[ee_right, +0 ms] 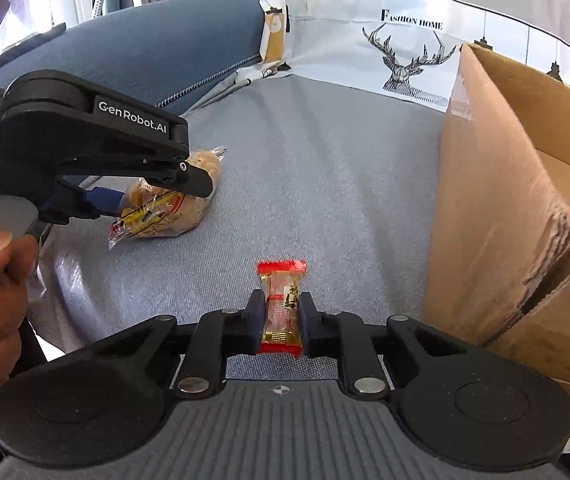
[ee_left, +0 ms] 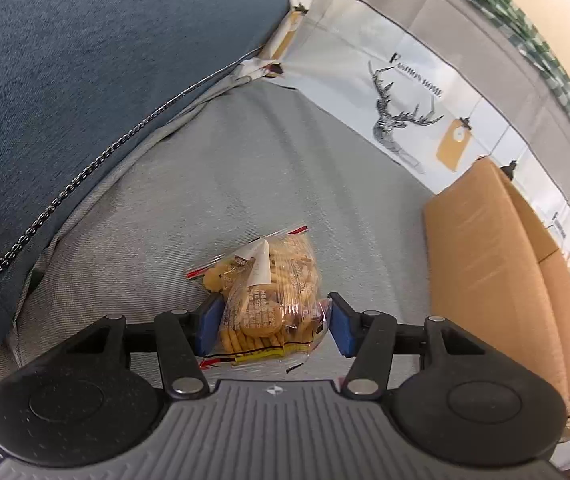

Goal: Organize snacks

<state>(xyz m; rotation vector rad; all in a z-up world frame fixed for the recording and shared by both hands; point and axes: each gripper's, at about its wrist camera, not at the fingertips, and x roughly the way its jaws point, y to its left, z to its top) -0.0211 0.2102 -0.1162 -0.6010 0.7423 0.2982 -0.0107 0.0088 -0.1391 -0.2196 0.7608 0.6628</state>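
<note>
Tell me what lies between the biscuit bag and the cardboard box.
Nothing but bare grey seat fabric separates the biscuit bag from the cardboard box, shown in the left wrist view.

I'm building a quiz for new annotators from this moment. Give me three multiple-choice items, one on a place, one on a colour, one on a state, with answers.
1. Where is the cardboard box relative to the right tool?
A. to its right
B. to its left
C. under it

2. What colour are the ends of the small snack wrapper?
A. green
B. red
C. blue

3. How does the left tool stand at the biscuit bag?
A. far above the bag
B. fingers on either side of the bag
C. inside the box

Answers:
1 A, the box fills the right side of the right wrist view.
2 B, both crimped ends show red.
3 B, the blue pads flank the bag on the grey cover.
</note>
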